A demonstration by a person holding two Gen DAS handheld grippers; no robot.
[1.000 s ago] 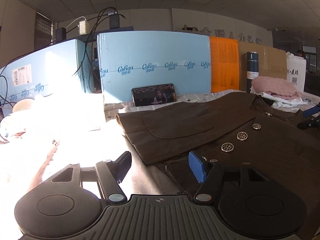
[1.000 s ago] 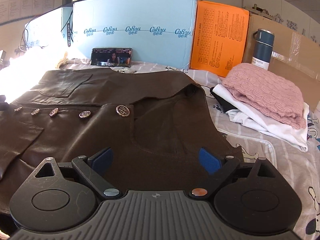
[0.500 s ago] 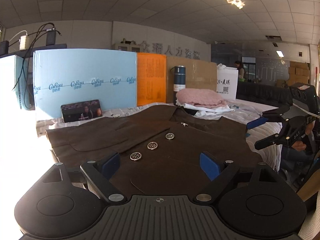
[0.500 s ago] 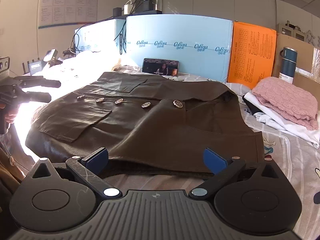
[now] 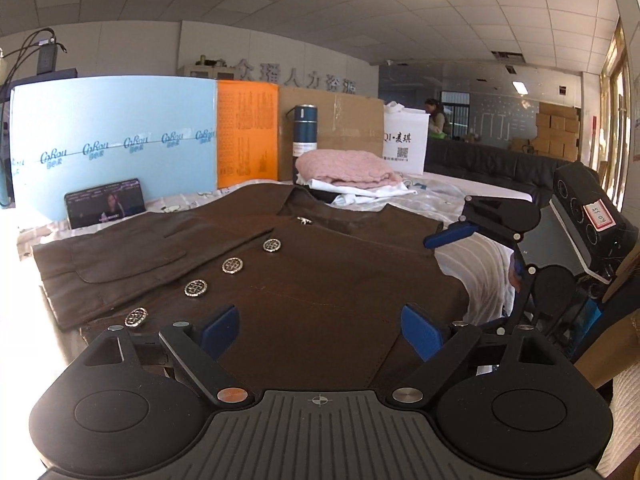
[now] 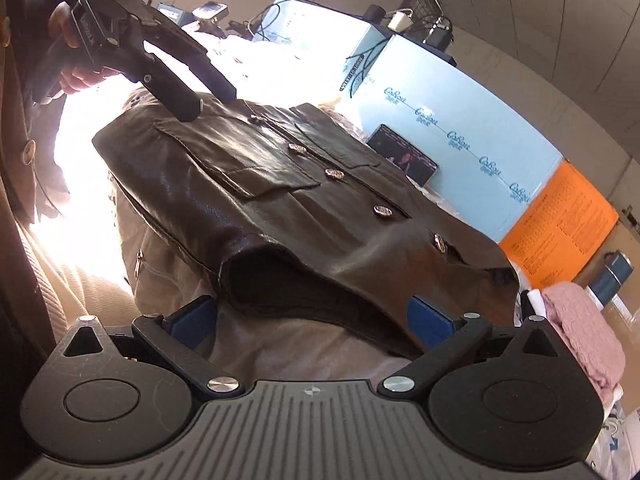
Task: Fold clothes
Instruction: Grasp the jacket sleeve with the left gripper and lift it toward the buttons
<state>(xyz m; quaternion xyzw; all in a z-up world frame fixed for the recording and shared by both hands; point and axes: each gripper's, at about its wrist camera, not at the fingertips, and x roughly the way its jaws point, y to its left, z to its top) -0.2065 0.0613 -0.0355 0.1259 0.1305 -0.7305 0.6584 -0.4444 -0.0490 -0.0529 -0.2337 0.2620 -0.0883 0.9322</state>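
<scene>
A brown leather vest (image 5: 320, 272) with metal buttons (image 5: 234, 266) lies flat and buttoned on the covered table. My left gripper (image 5: 320, 332) hovers open at the vest's hem, nothing between its blue pads. In the right wrist view the vest (image 6: 280, 200) is seen tilted from its armhole side. My right gripper (image 6: 312, 320) stands wide open just short of the armhole edge, holding nothing. The left gripper (image 6: 208, 106) shows at the vest's far end. A blue-tipped finger (image 5: 448, 235) of the right one shows beside the vest's right edge.
A phone (image 5: 105, 202) leans on a blue foam board (image 5: 112, 132), next to an orange board (image 5: 247, 132). A blue flask (image 5: 305, 132), a pink sweater on white clothes (image 5: 344, 168) and a white bag (image 5: 404, 144) stand behind the vest. A hand (image 6: 76, 76) grips the left tool.
The left jaws have spread wider and that view has swung right across the vest. The right gripper has backed off to the vest's armhole side and rolled, so its view now tilts.
</scene>
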